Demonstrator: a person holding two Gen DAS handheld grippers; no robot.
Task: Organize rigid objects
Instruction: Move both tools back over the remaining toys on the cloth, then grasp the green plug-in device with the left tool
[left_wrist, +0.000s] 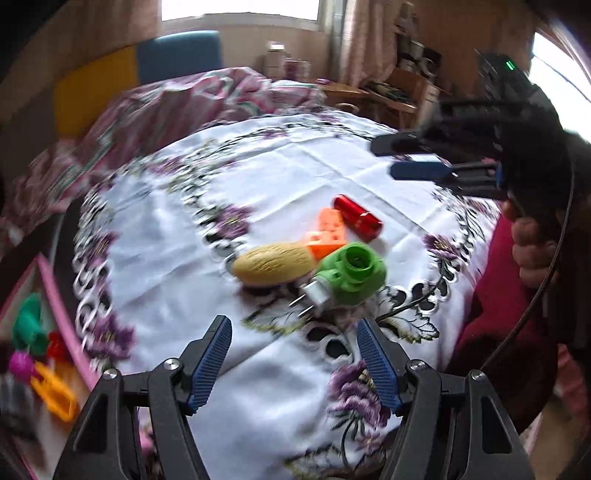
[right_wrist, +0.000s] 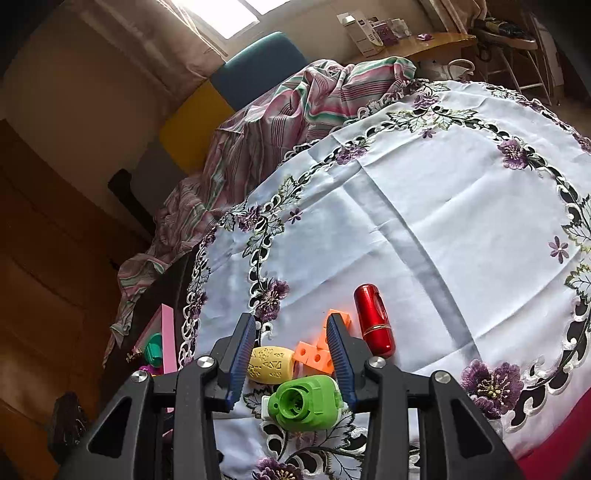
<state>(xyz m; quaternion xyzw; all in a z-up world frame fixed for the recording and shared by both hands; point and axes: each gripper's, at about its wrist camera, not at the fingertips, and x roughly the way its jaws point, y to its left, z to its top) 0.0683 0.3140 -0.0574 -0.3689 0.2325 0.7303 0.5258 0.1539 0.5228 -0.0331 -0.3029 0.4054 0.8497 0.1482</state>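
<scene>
Four small things lie together on the white embroidered cloth (left_wrist: 295, 166): a red cylinder (left_wrist: 357, 217) (right_wrist: 373, 321), an orange perforated block (left_wrist: 327, 232) (right_wrist: 314, 356), a yellow carved oval (left_wrist: 275, 264) (right_wrist: 269, 363) and a green plug-in device (left_wrist: 351, 275) (right_wrist: 306, 402) with a white pronged plug. My left gripper (left_wrist: 293, 322) is open just short of the green device, with nothing between its fingers. My right gripper (left_wrist: 384, 158) (right_wrist: 291, 317) hovers above the cloth beyond the red cylinder, with a narrow gap between its fingers and nothing in it.
A pink-rimmed tray (left_wrist: 55, 306) (right_wrist: 168, 332) holding several coloured toys sits below the cloth's left edge. Striped bedding (left_wrist: 184, 107) (right_wrist: 295, 99) is bunched behind the cloth. A person's hand (left_wrist: 532, 251) and red clothing (left_wrist: 491, 288) are at the right.
</scene>
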